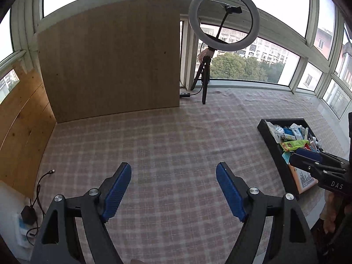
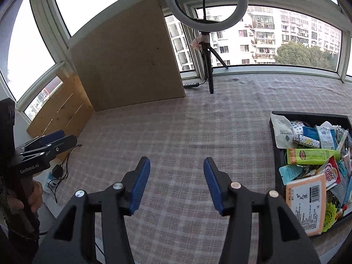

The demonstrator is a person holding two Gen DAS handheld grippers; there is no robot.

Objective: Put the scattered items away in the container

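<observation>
- The left gripper (image 1: 173, 178) hangs over the checked tablecloth (image 1: 176, 136), its blue-padded fingers (image 1: 117, 189) spread wide with nothing between them; bare cloth runs from 12 o'clock round to 3 o'clock of it.
- The right gripper (image 2: 177, 173) is likewise spread, a little less wide, holding nothing, over bare cloth.
- Edges: an upright wooden board (image 1: 110, 59) closes the far side at 11 o'clock, a lower plank wall (image 1: 22, 132) stands at 9 o'clock, and a ring light on a tripod (image 1: 222, 22) rises at 1 o'clock by the windows.
- A loose black cable (image 1: 41, 180) lies at the left cloth edge, at 8 o'clock.
- The black tray (image 2: 277, 154) sits at 3 o'clock of the right gripper, near the table's right edge.
- It is heaped with packets: a white pouch (image 2: 282, 134), a green tube (image 2: 312, 155), an orange flat packet (image 2: 308, 204), a Coffee-mate sachet (image 2: 331, 171).
- The tray's long axis runs from near to far; the green tube lies crosswise.
</observation>
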